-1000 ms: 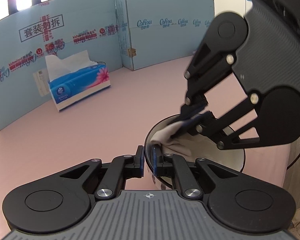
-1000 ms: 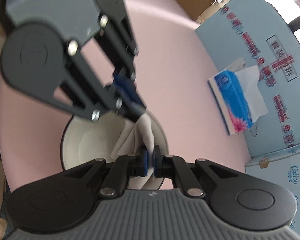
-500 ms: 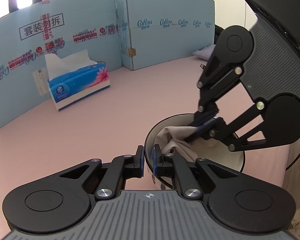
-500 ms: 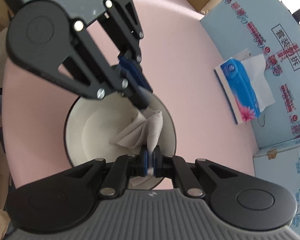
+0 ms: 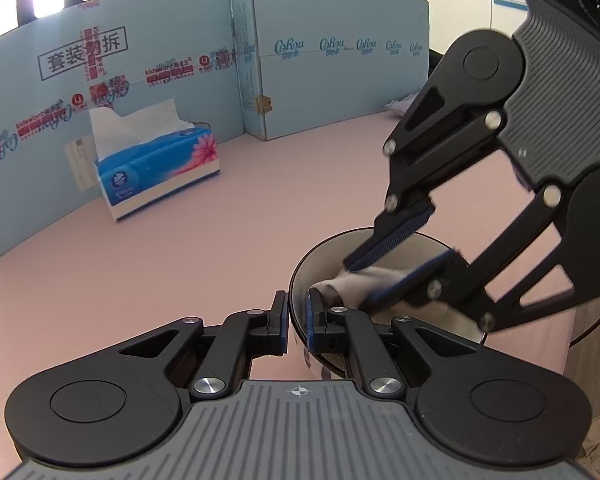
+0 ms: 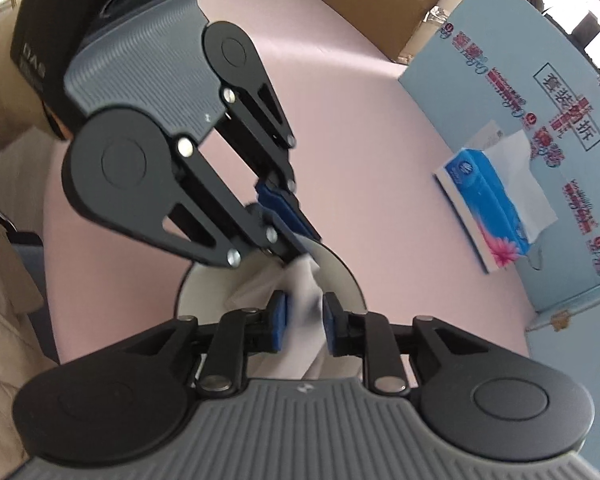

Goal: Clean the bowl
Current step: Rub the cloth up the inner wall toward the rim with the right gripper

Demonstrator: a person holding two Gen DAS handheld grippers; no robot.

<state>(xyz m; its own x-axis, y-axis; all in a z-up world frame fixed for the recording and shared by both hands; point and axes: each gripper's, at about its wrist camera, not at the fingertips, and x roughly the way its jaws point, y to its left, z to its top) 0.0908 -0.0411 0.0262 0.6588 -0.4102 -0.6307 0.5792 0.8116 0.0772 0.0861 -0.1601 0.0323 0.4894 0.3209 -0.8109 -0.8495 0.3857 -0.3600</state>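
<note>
Black right gripper (image 6: 304,318) tilted down — jaws just parted, seemingly.

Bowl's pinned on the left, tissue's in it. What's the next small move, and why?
Probably lift the right tongs clear of the white round bowl. Their jaws have just been opening, so the crumpled white tissue sits loosely between them inside the bowl, while the left tongs pinch the bowl's rim.
</note>
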